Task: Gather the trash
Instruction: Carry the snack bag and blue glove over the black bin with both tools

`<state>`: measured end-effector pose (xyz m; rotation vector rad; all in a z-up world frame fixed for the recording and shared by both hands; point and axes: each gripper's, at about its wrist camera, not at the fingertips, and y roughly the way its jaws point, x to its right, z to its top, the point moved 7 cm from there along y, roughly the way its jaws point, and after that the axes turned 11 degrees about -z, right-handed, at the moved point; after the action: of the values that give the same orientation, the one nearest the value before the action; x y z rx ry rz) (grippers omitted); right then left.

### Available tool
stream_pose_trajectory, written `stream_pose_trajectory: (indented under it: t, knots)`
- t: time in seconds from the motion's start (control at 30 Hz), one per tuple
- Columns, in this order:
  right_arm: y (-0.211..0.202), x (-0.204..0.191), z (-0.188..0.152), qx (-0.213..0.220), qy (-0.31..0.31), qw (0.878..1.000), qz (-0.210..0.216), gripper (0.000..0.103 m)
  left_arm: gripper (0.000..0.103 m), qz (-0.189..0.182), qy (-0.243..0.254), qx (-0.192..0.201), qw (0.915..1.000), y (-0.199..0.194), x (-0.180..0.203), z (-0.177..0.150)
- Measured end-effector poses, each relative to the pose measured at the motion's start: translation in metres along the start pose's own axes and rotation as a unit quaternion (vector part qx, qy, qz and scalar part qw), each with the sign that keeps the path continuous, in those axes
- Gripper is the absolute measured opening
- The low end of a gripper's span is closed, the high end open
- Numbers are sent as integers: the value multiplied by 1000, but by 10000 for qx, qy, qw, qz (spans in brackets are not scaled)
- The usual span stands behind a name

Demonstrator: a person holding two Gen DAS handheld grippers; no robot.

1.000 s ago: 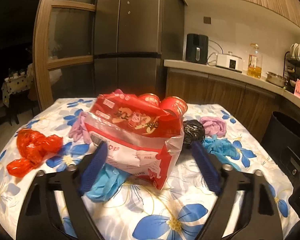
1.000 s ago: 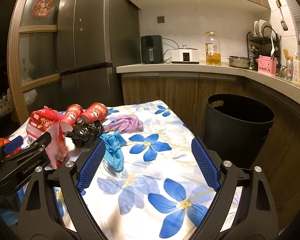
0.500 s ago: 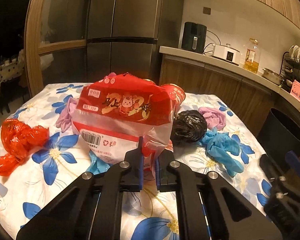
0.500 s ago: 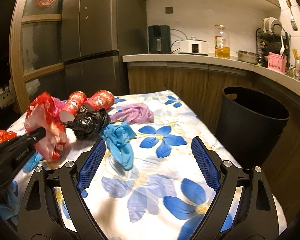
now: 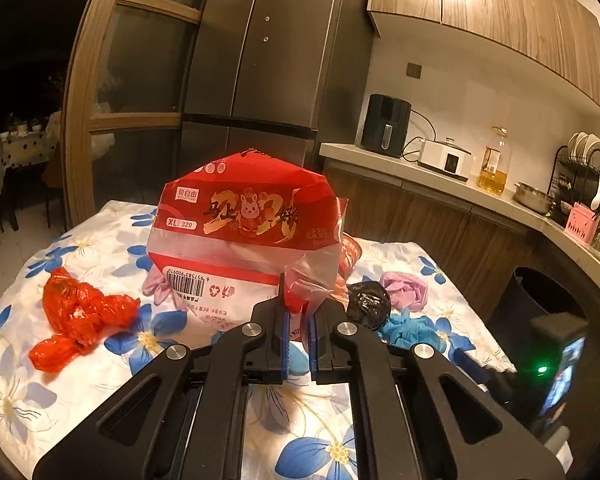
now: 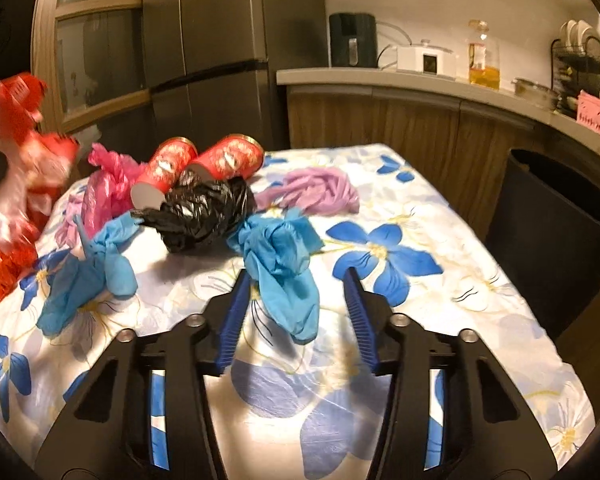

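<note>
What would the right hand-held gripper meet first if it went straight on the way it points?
Most likely the crumpled blue glove lying on the flowered tablecloth. It already sits between the closing jaws of the right hand-held gripper; whether the pads touch it yet is unclear.

You are in a home kitchen at night: a tall steel refrigerator stands beside wood-fronted base cabinets under a pale countertop, with wooden wall cupboards above. On that counter you can see a black air fryer, a white cooker, a bottle of cooking oil, a steel bowl and a dish rack with plates. A table under a blue-flowered cloth and a black waste bin complete the domestic look.
</note>
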<state>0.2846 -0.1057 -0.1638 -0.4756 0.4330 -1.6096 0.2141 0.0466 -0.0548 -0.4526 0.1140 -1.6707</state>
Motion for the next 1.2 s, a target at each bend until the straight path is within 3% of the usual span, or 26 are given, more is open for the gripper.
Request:
stream_pose_trajectory:
  t: [0.13,0.2,0.6,1.2]
  knots:
    - [4,-4,-3,-109,-60,9998,140,8,7,34,1,16,10000,-3,1,1]
    - [1,-5,-3,-73,-86,9997,211,3,7,27,10,7,10000,-3,2,1]
    - [-69,35,26,674,263,9968,351,1,7,-75,10,2,10000,-11,15,-1]
    - [-125,97,47,1156,597,9913,190,1,7,-645,374,-107,9972,-7,86,-9]
